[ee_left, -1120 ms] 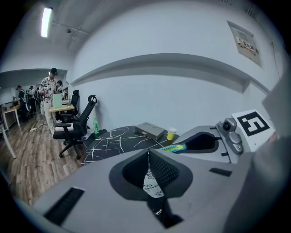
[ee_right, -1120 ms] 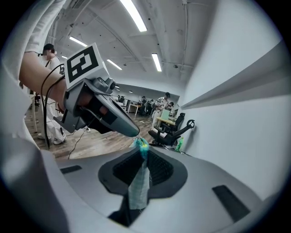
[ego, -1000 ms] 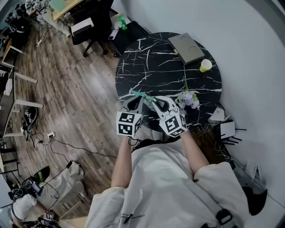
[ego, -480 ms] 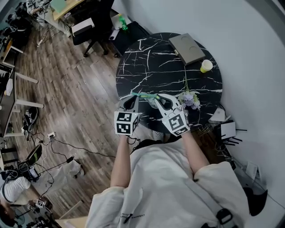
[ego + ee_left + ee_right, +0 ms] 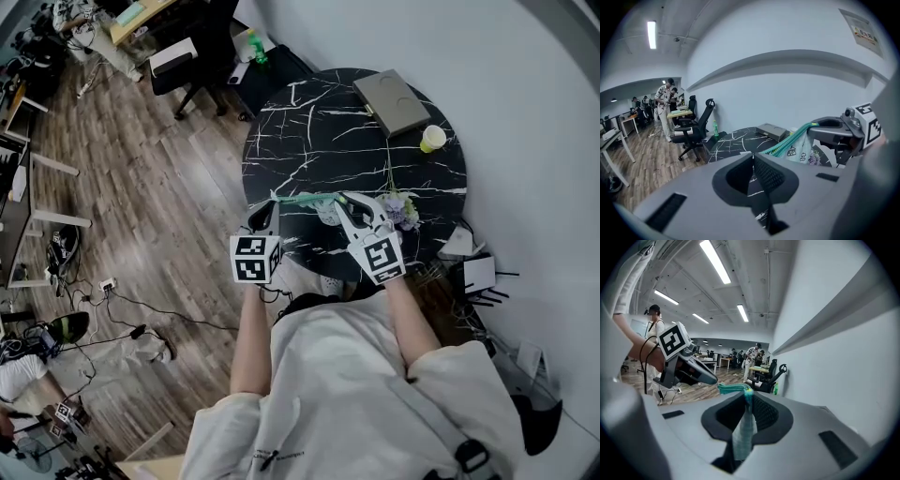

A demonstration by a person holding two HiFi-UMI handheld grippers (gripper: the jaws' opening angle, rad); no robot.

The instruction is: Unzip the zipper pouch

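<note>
Left tool (image 5: 270, 202): jaws fully together, pinching the zipper end of the pouch (image 5: 305, 199). Right tool (image 5: 343, 201): jaws nearly together, clamped on its other end. Location: pouch stretched between both tools, above the desk (image 5: 319, 141) near edge.

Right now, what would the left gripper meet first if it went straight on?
Likely the white wall: the left gripper, shut on the zipper pouch, points over the black table; depth is unclear.
</note>
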